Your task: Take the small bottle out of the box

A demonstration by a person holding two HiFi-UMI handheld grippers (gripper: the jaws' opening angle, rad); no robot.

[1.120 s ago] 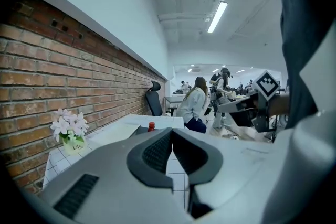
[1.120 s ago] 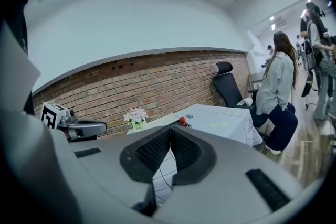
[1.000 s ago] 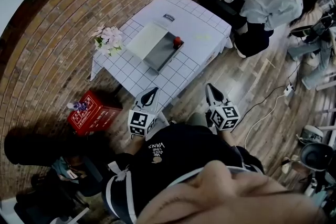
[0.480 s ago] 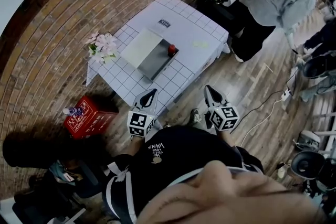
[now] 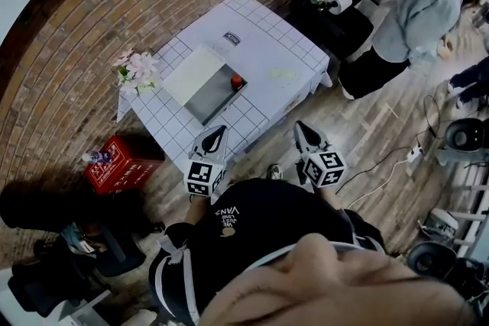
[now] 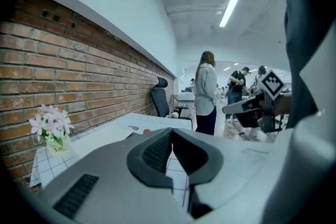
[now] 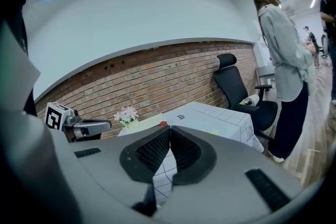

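The open box (image 5: 205, 85) lies on the white grid-cloth table (image 5: 263, 42), its pale lid folded back to the left. The small bottle, red-capped (image 5: 237, 80), stands at the box's right end; its cap also peeks out as a red dot in the left gripper view (image 6: 147, 131) and the right gripper view (image 7: 163, 124). My left gripper (image 5: 221, 130) and right gripper (image 5: 300, 125) hover short of the table's near edge, both shut and holding nothing. Their jaws meet in the left gripper view (image 6: 171, 131) and in the right gripper view (image 7: 169, 129).
Pink flowers (image 5: 131, 69) stand at the table's left corner. A red crate (image 5: 114, 164) sits on the floor to the left. A black office chair (image 5: 340, 8) and a standing person (image 5: 424, 8) are beyond the table's right side. A brick wall (image 5: 92, 27) runs behind.
The table and box have slid left and slightly down in the head view. The person on the right has straightened up and shifted away. Both grippers stay shut in much the same place.
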